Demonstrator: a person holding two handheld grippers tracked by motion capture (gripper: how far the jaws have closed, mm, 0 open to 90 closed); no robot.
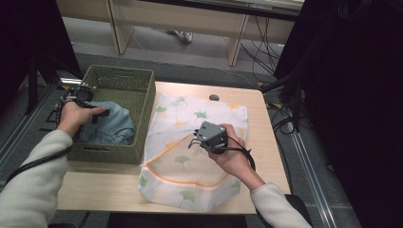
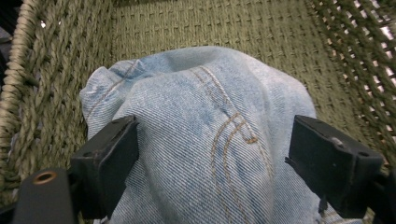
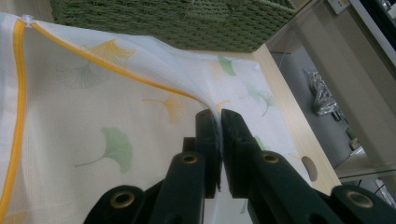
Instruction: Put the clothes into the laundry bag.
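A white bag (image 1: pixel 190 152) lies flat on the table (image 1: pixel 95 190). The right gripper (image 3: pixel 219 116) pinches its edge tight. Left, jeans (image 2: pixel 210 140) sit in the green basket (image 1: pixel 142 118), between the left gripper's (image 2: pixel 212 154) wide-open jaws.

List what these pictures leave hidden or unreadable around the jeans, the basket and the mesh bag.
- Jeans: the lower part runs off the bottom edge of the left gripper view; in the high view the person's left hand covers part.
- Green basket: its floor lies hidden under the denim.
- Leaf-print mesh bag: whether anything is inside cannot be told.
- Left gripper: open jaws flank the denim; contact is unclear.
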